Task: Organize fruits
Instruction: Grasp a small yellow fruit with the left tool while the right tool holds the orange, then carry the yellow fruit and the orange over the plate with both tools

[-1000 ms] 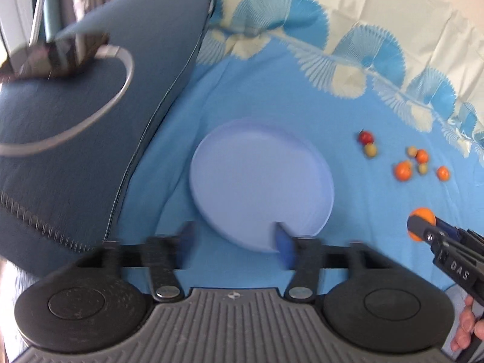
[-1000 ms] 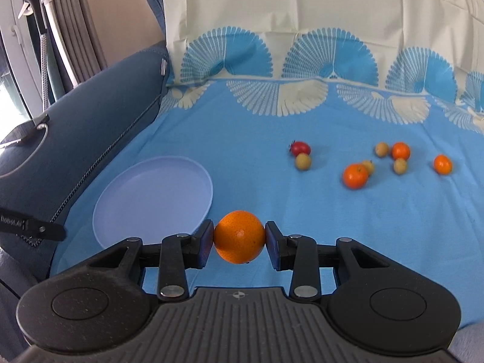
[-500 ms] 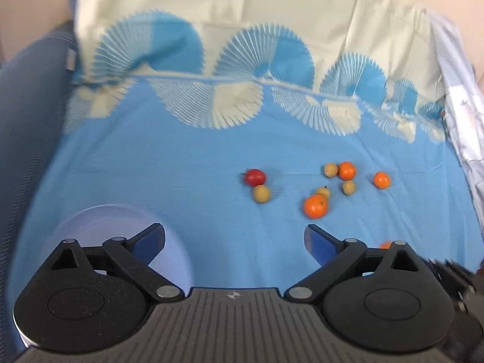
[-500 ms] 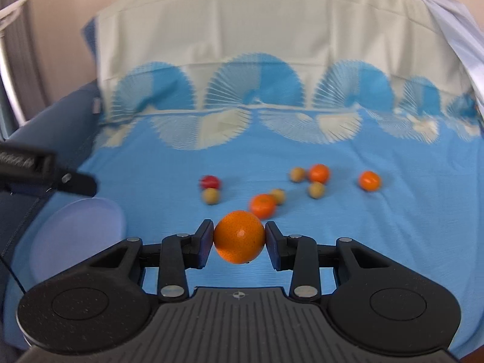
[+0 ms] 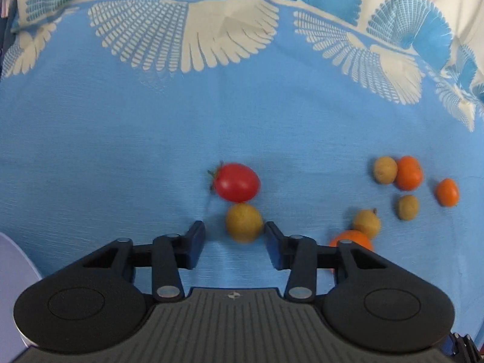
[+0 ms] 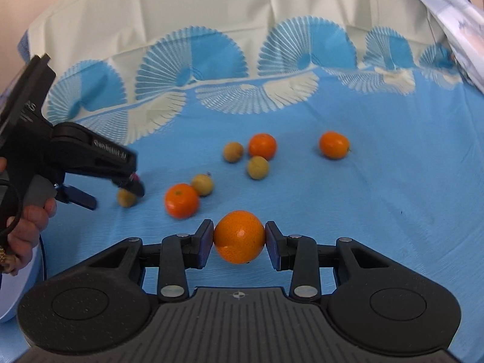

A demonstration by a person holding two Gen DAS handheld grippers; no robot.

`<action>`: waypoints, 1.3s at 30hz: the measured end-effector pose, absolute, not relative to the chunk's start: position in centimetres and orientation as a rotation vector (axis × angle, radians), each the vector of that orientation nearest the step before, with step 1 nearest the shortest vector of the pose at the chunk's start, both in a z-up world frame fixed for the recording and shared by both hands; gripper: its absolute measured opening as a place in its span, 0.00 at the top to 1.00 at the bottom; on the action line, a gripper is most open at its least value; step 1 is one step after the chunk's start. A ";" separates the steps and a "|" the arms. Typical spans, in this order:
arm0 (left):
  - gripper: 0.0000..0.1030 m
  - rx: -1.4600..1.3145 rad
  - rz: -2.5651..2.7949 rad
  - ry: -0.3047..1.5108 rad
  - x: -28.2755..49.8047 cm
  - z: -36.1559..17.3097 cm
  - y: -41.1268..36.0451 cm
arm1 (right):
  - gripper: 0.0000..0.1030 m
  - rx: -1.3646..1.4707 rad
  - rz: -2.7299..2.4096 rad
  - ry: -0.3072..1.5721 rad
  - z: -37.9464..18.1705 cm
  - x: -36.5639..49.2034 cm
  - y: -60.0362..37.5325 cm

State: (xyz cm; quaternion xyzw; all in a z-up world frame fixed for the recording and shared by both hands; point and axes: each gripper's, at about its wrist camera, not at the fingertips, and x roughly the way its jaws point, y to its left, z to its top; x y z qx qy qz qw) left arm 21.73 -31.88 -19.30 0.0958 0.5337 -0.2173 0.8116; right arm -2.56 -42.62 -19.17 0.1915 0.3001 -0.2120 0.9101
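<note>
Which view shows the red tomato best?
The left wrist view: the red tomato lies fully visible, stem included, just beyond a tan fruit. In the right wrist view the left gripper hides nearly all of it.

Orange beside the tan fruit is half covered by the left gripper's linkage; plate cut by frame edge; tomato mostly hidden behind finger.

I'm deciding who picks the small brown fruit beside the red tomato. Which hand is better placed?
Left. The left gripper has its jaws closing either side of that brown fruit, not yet pressing it. The right gripper is occupied, shut on an orange.
</note>
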 end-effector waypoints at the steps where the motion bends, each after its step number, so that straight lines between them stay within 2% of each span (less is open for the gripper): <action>1: 0.74 0.218 -0.483 1.127 21.5 -19.1 -31.9 | 0.62 0.414 -0.438 0.623 -19.4 -2.5 -42.9; 4: 0.74 0.212 -0.488 1.116 20.4 -17.9 -31.1 | 0.62 0.435 -0.437 0.609 -19.4 -2.7 -43.1; 7: 0.74 0.212 -0.522 1.052 17.3 -14.4 -28.5 | 0.62 0.389 -0.418 0.598 -18.5 -3.0 -42.2; 11: 0.74 0.214 -0.549 0.992 12.4 -9.5 -22.7 | 0.62 0.325 -0.346 0.593 -15.5 -4.1 -39.2; 18: 0.74 0.170 -0.450 0.938 5.8 -4.2 -10.8 | 0.62 0.313 -0.149 0.578 -9.3 -7.3 -30.8; 28: 0.74 0.075 -0.354 0.866 0.8 -1.2 -0.3 | 0.62 0.172 0.015 0.574 -4.8 -10.2 -19.8; 39: 0.74 0.006 -0.346 0.825 -1.0 -0.1 3.5 | 0.62 0.085 0.021 0.572 -3.3 -11.8 -16.3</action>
